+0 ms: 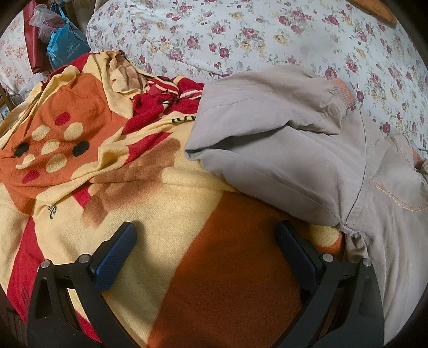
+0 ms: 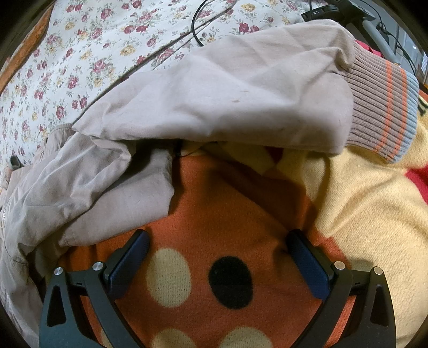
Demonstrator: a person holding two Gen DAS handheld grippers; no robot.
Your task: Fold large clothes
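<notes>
A beige jacket lies on a bed, one sleeve folded across it with a striped ribbed cuff. In the right wrist view its other sleeve stretches to the right and ends in a ribbed cuff with orange and blue stripes. My left gripper is open and empty, hovering over the orange and yellow blanket just left of the jacket body. My right gripper is open and empty over the blanket, just below the sleeve.
A floral bedsheet covers the bed behind the jacket. The rumpled blanket has red, orange and dotted patches. Bags stand at the far left. A black cable and dark equipment lie beyond the sleeve.
</notes>
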